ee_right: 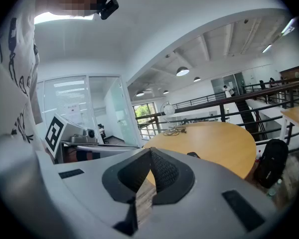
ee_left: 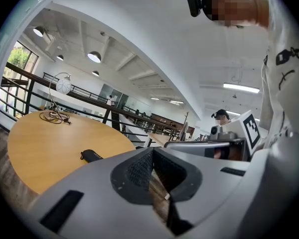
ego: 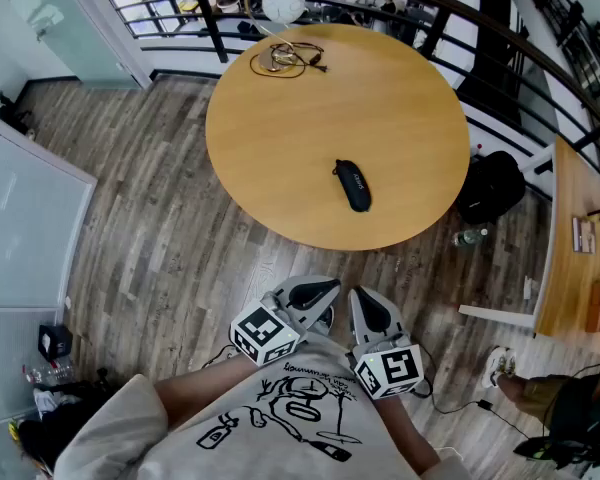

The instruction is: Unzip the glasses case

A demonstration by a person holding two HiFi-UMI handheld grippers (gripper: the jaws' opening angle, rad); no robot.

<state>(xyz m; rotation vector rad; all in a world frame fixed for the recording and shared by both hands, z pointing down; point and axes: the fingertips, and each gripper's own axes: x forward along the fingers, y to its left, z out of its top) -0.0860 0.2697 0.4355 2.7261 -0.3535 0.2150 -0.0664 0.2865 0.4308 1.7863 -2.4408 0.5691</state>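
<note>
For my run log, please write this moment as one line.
stage: before reach | left gripper: shut, empty | right gripper: shut, empty | glasses case: on table, untouched

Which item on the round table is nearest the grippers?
The dark glasses case, by the near edge of the table; the coiled cable lies at the far edge.

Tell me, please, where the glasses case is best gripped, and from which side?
Likely across the narrow width of the glasses case, mid-length, from above at the table's near edge: it lies flat and slim, close to that edge. Its zip pull is too small to see.
</note>
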